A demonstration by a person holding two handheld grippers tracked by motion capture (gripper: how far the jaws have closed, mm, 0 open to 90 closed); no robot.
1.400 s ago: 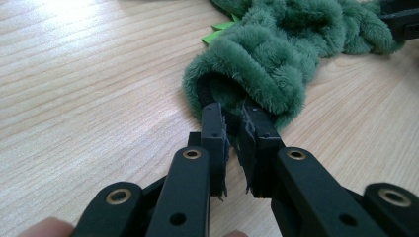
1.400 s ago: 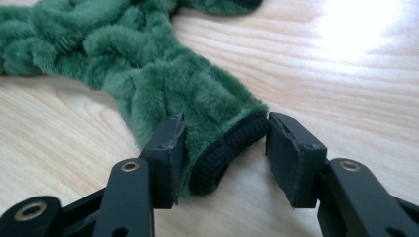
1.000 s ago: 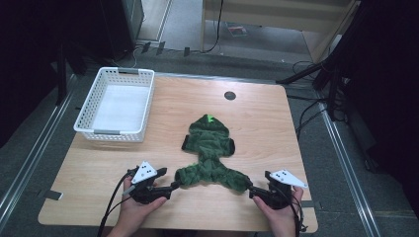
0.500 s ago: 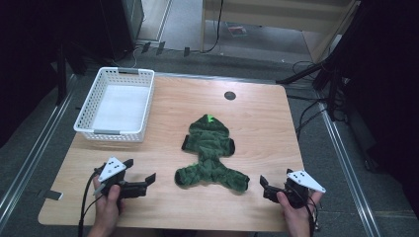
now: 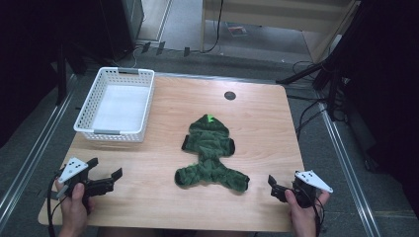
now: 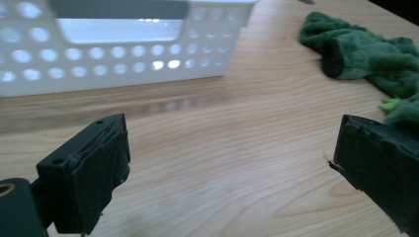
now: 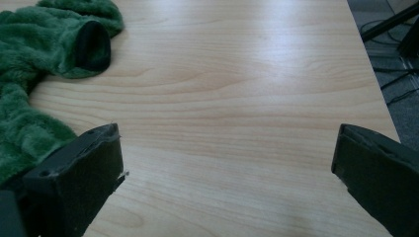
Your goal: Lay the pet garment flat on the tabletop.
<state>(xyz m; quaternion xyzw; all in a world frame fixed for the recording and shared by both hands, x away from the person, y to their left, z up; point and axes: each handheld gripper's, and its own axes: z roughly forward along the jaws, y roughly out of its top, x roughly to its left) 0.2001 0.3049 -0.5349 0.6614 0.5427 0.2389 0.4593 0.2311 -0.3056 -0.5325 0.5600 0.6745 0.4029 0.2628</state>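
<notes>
**Green fleece garment on a wooden bench, both grippers held back and released**

A light wooden bench (image 5: 163, 123) fills the middle of the high view, with grey floor and dark cables around it. At its far left corner sits a white perforated plastic basket (image 5: 91, 106), its pale floor bare. Near the bench's middle lies a small fuzzy green hooded garment (image 5: 210, 153), spread flat with the hood pointing away from the person and two legs splayed toward the near edge. A small dark round disc (image 5: 230, 95) sits near the far edge.

At the near left corner, a hand holds the left gripper (image 5: 106, 177), its fingers (image 6: 86, 182) released and spread wide, grasping nothing, well apart from the garment. At the near right corner, the right gripper (image 5: 273, 183) is likewise released, its fingers (image 7: 79, 182) wide apart over bare wood, with the garment's edge near its left side.
</notes>
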